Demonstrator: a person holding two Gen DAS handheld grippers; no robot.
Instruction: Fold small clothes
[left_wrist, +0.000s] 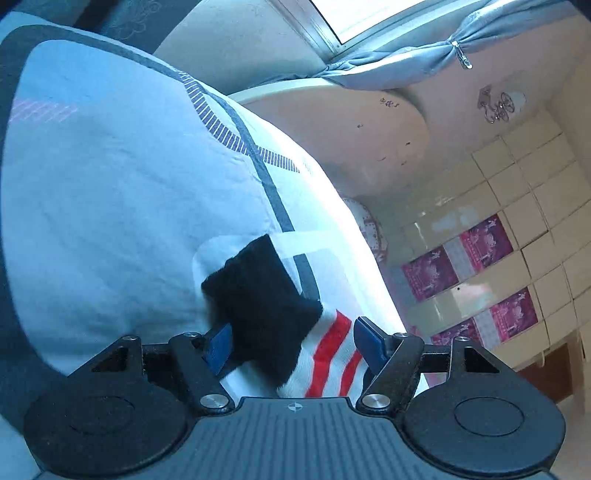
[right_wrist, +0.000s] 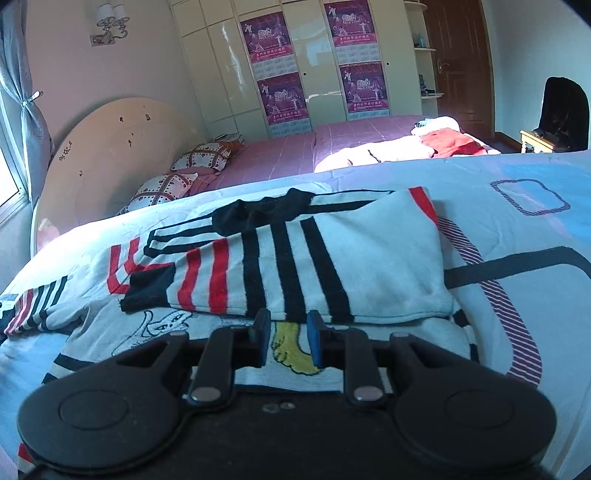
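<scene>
A small white sweater with black and red stripes (right_wrist: 332, 258) lies partly folded on a light blue quilt (right_wrist: 517, 280). One sleeve with a black cuff (right_wrist: 147, 291) is folded across its front. My right gripper (right_wrist: 286, 341) is open just above the sweater's near hem, over a yellow cartoon print (right_wrist: 291, 350), holding nothing. In the left wrist view my left gripper (left_wrist: 291, 343) is open wide around the black cuff (left_wrist: 262, 295) and red-striped sleeve (left_wrist: 332, 354), with the fabric between the fingers but not pinched.
The quilt (left_wrist: 110, 184) has dark lines and striped patches. Behind it is a pink bed (right_wrist: 280, 155) with patterned pillows (right_wrist: 203, 157), a pile of clothes (right_wrist: 417, 147), a round headboard (right_wrist: 103, 144), a wardrobe with purple posters (right_wrist: 280, 88) and a curtained window (left_wrist: 388, 59).
</scene>
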